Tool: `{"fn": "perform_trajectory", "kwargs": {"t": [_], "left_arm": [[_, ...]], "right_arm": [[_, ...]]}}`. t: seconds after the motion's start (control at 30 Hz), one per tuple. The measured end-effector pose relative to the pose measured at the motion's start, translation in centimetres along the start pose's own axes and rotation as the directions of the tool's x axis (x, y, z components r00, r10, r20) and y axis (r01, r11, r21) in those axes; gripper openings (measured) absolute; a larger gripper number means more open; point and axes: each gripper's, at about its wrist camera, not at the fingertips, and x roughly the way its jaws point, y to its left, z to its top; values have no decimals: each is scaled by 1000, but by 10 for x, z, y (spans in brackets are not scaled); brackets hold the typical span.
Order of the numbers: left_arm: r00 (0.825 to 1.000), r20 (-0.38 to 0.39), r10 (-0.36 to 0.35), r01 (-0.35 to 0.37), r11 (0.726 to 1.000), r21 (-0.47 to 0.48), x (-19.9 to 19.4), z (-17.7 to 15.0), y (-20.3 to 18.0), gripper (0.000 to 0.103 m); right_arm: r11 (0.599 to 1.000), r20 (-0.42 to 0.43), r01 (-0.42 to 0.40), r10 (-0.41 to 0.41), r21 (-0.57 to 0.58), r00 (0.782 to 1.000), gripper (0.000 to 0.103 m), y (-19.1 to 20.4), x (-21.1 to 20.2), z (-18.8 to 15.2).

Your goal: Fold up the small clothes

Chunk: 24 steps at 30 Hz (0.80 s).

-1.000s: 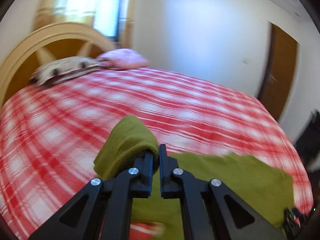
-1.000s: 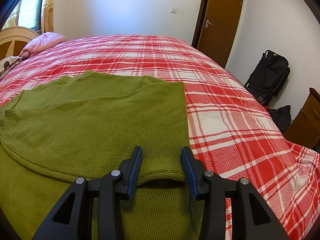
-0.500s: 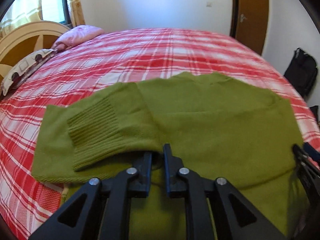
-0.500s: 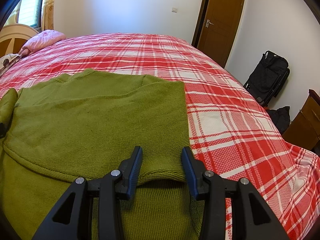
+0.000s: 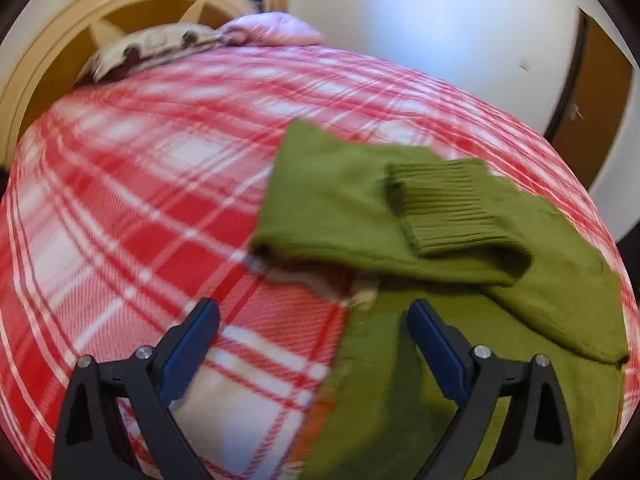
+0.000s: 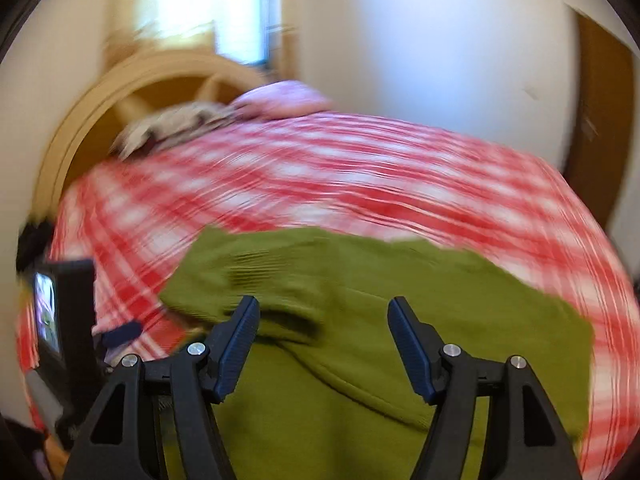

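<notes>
My left gripper (image 5: 314, 322) is opening, jaws wide and empty, over the edge of the olive-green knitted sweater (image 5: 460, 240), which lies folded on the red-and-white checked bedspread (image 5: 120, 200). My right gripper (image 6: 323, 322) is opening too, gripping nothing, above the sweater.

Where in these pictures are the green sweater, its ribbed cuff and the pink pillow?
Sweater (image 6: 460, 320): right wrist view, on the flat knit of the body.
Cuff (image 5: 448, 204): left wrist view, on the ribbed band at the sleeve's end.
Pillow (image 5: 272, 30): left wrist view, on its top, by the headboard.
</notes>
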Motion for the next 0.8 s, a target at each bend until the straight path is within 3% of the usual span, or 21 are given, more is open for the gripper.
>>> {"fn": "perform_trajectory", "kwargs": {"t": [0.1,0.17,0.47,0.53,0.57,0.6,0.73,0.8], "left_arm": [[1000,25,17,-17,1000,7,-1,-7,-4,98],[999,38,39,-40,999,27,1,-11,-10,98],[999,49,-9,8,1000,12,3,-7,-2,103],[998,57,-33,33,999,-7,2,-7,2,103],[998,58,-35,36,999,-8,3,-6,2,103],[998,58,-35,35,999,-7,3,-6,2,103],[999,52,-11,11,1000,11,6,-6,-2,103],[999,51,-11,11,1000,11,7,-6,-2,103]], "right_arm": [[978,-59,22,-35,-208,998,68,37,38,0],[961,-88,21,-47,-274,995,67,42,52,-6],[961,-223,-77,17,-265,975,66,21,97,3],[970,-231,-113,61,-215,971,52,21,101,6],[975,-241,-136,91,-176,966,36,20,104,8],[980,-254,-160,127,-116,959,28,17,107,10],[986,-245,-169,161,-13,956,15,12,101,12],[969,-198,-208,231,131,953,11,-9,87,14]]}}
